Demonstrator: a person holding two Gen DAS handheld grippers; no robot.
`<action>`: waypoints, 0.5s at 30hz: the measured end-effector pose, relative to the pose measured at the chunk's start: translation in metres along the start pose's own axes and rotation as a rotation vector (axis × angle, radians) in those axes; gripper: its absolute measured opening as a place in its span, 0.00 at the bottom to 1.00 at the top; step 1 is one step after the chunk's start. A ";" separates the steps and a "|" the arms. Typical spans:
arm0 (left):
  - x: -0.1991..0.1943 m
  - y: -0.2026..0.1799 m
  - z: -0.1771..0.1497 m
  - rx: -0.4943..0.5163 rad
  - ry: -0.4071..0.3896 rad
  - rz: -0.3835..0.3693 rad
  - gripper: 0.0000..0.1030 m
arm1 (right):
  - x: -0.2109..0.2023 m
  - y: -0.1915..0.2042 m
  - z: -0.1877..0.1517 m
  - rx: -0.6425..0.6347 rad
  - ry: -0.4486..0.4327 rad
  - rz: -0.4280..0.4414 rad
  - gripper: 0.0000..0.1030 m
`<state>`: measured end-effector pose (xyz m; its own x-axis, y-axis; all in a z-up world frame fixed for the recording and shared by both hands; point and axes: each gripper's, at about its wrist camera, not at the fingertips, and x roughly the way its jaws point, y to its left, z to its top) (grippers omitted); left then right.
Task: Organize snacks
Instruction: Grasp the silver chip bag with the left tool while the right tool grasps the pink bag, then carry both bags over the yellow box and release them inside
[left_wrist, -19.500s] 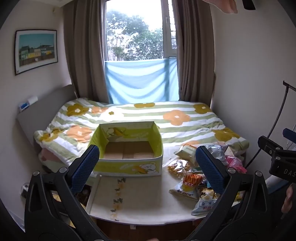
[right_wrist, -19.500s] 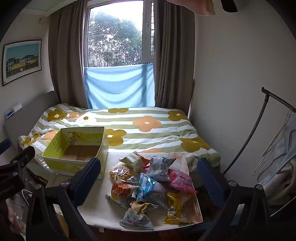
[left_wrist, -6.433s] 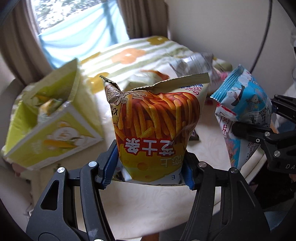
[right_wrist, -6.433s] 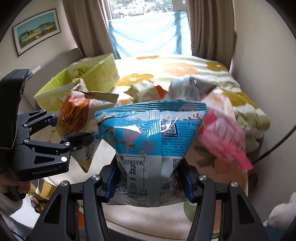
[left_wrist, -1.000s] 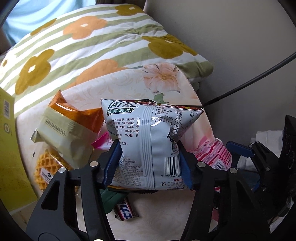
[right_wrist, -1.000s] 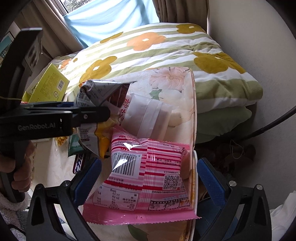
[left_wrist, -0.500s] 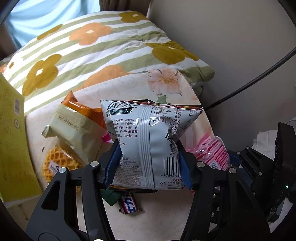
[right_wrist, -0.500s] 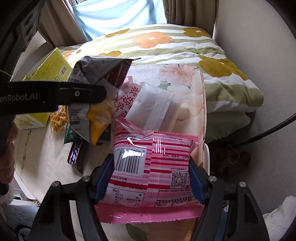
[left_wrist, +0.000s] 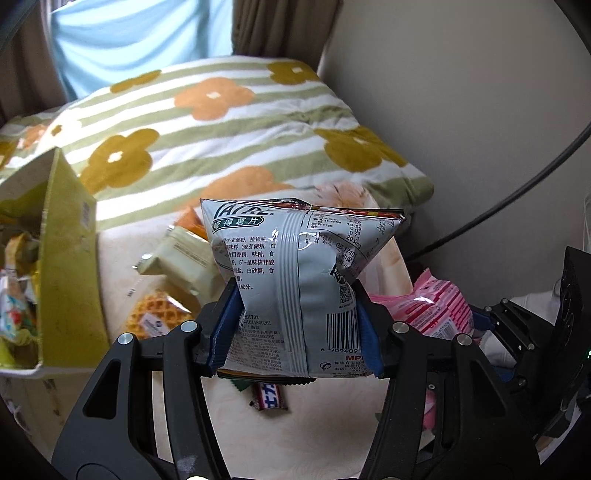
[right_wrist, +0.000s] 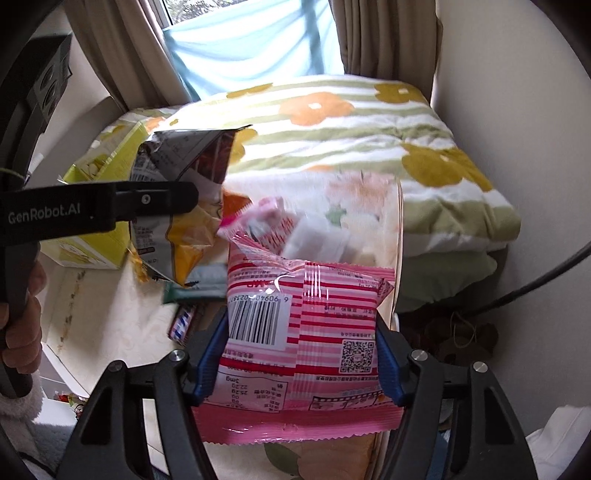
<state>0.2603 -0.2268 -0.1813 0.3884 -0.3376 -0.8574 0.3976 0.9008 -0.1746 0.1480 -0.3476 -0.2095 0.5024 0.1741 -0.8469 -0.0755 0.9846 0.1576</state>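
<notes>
My left gripper (left_wrist: 295, 310) is shut on a grey chip bag (left_wrist: 295, 258), which it holds upright above the cream table (left_wrist: 317, 435). The right wrist view shows that bag (right_wrist: 177, 158) hanging from the left gripper's black arm (right_wrist: 147, 201). My right gripper (right_wrist: 301, 343) has a pink striped snack bag (right_wrist: 306, 299) between its blue pads; the jaws are still closing and the pads press on the bag's sides. The pink bag (left_wrist: 436, 306) also shows at the right of the left wrist view. The yellow cardboard box (left_wrist: 70, 277) stands at the left with several snacks inside.
On the table lie a cream packet (left_wrist: 181, 258), a waffle pack (left_wrist: 155, 314), a small chocolate bar (left_wrist: 269, 400), a white packet (right_wrist: 317, 240) and a green packet (right_wrist: 195, 291). A bed with a flowered blanket (left_wrist: 221, 122) lies behind; a wall is on the right.
The right gripper's wide jaws came in onto the pink bag and raised it off the table. The left gripper rose with the grey bag, and the yellow box came into its view.
</notes>
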 end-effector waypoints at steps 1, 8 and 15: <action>-0.008 0.003 0.001 -0.008 -0.012 0.008 0.52 | -0.004 0.001 0.004 -0.004 -0.008 0.008 0.63; -0.062 0.042 0.012 -0.073 -0.114 0.054 0.52 | -0.025 0.024 0.042 -0.067 -0.071 0.036 0.63; -0.117 0.112 0.019 -0.139 -0.223 0.115 0.52 | -0.033 0.082 0.091 -0.138 -0.143 0.090 0.63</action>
<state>0.2749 -0.0916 -0.0911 0.6035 -0.2686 -0.7508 0.2285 0.9603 -0.1599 0.2037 -0.2742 -0.1222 0.6049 0.2671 -0.7502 -0.2380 0.9596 0.1498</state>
